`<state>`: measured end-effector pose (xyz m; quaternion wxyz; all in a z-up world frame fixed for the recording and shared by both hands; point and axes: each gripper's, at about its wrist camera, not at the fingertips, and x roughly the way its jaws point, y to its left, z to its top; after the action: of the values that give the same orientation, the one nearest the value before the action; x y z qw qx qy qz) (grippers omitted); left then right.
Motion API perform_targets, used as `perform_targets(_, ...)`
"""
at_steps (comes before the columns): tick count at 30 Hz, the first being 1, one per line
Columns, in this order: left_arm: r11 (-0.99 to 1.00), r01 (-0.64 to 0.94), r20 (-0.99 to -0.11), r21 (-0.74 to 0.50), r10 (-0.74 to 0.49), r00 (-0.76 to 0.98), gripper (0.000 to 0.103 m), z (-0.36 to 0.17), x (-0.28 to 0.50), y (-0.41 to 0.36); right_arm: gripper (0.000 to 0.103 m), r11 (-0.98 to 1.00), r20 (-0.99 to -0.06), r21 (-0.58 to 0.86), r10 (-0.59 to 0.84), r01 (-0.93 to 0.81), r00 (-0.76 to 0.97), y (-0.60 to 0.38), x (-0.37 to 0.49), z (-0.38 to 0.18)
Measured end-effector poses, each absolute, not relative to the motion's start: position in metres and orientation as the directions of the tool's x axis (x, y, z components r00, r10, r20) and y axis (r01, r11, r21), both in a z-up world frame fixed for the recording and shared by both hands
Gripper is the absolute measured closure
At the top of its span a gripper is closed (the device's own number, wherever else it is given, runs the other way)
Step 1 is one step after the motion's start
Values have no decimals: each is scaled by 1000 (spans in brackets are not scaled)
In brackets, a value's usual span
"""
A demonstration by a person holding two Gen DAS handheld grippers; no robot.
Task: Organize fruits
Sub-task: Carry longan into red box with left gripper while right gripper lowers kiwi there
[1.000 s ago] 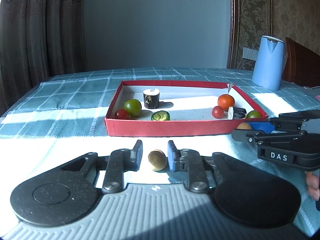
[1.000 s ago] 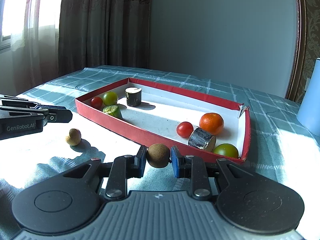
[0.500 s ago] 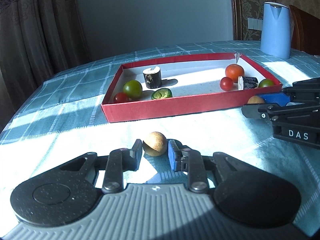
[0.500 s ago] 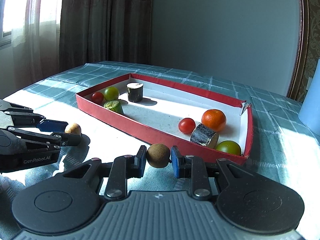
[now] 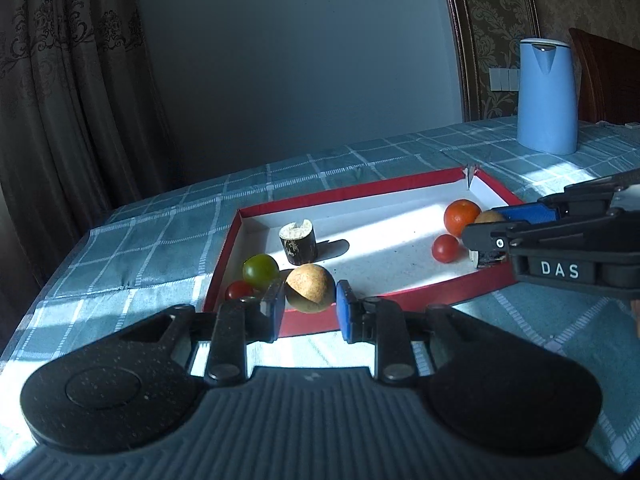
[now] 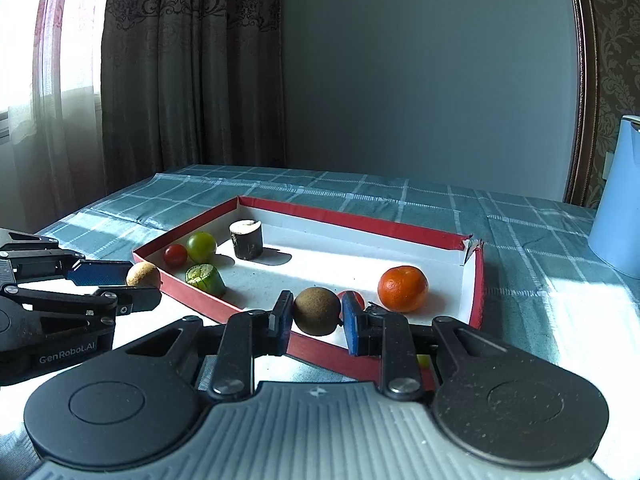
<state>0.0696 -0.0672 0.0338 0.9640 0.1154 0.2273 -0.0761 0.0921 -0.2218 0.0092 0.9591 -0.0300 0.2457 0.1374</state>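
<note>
My left gripper [image 5: 310, 308] is shut on a tan round fruit [image 5: 310, 288] and holds it above the near left rim of the red tray [image 5: 400, 300]. My right gripper [image 6: 316, 318] is shut on a brown round fruit [image 6: 317, 311] and holds it over the tray's near rim [image 6: 316, 354]. Inside the tray lie an orange [image 6: 402, 288], a green tomato [image 6: 201, 247], a red cherry tomato [image 6: 175, 255], a cut green piece [image 6: 205, 279] and a dark cylinder piece [image 6: 246, 239]. The left gripper [image 6: 136, 286] shows in the right wrist view, the right gripper [image 5: 486, 226] in the left wrist view.
A light blue kettle [image 5: 546, 96] stands on the checked teal tablecloth [image 5: 160, 236] at the far right. Curtains [image 6: 180, 60] hang behind the table's left side. A wooden chair back [image 5: 608, 76] is behind the kettle.
Both grippers have risen and moved forward toward the tray. The left gripper has lifted the tan fruit off the cloth. The right gripper's fruit now hangs over the tray's rim.
</note>
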Motion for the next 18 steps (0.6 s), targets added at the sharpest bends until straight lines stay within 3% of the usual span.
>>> perform_targets(18,976,126,-578,180,1,816,79,0,175,-101,77,987,-605,17,138,-161,784,-214,212,-17)
